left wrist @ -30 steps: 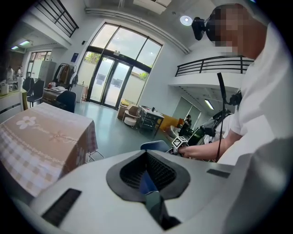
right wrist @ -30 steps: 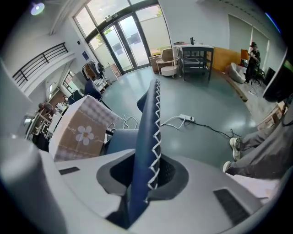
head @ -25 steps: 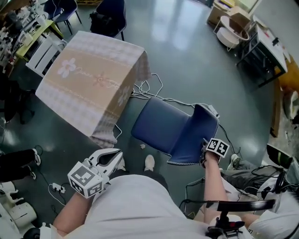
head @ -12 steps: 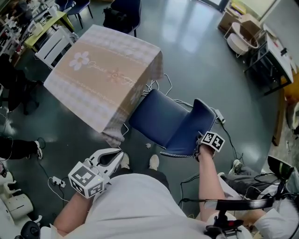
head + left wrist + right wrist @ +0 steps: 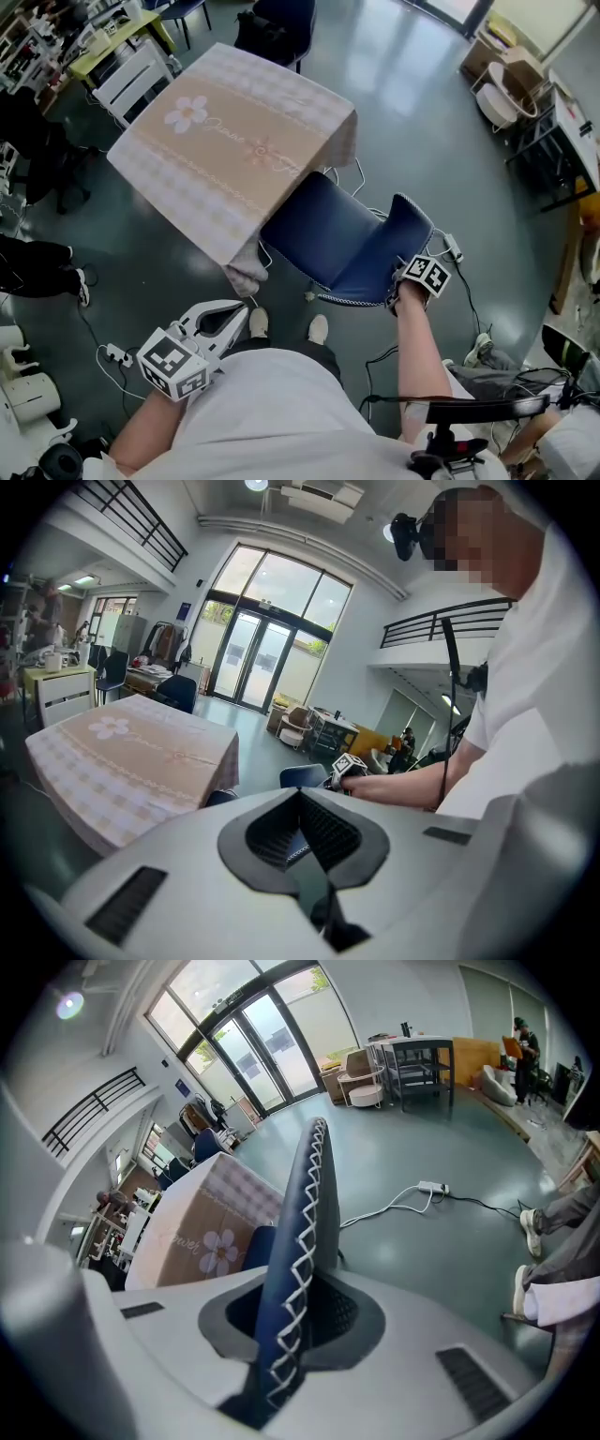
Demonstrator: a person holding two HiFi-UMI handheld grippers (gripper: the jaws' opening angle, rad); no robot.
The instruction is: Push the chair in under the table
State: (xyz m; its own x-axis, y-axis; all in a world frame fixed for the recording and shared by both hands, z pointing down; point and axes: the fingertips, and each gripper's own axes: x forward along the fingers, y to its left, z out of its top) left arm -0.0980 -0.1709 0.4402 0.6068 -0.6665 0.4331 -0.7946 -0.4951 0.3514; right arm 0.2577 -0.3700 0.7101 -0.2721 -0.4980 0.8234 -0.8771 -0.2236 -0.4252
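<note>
The blue chair (image 5: 333,239) stands by the table (image 5: 225,150), which wears a beige cloth with flowers; the seat's front edge lies at the hanging cloth of the near corner. My right gripper (image 5: 411,281) is shut on the top edge of the backrest (image 5: 302,1232), whose white-stitched rim runs between the jaws. The left gripper (image 5: 234,317) hangs low at the left beside my body, apart from chair and table, shut with nothing in it. In the left gripper view the table (image 5: 122,761) and chair (image 5: 302,776) show ahead.
White cables trail over the floor past a power strip (image 5: 453,248), with another strip (image 5: 112,356) at lower left. My feet (image 5: 258,323) stand just behind the seat. Dark chairs (image 5: 281,23) stand beyond the table, a white rack (image 5: 131,80) left, shelving (image 5: 534,122) right.
The chair has slid toward the table with my right gripper on its backrest, and the seat front has reached the cloth. I have stepped forward, the left gripper coming along.
</note>
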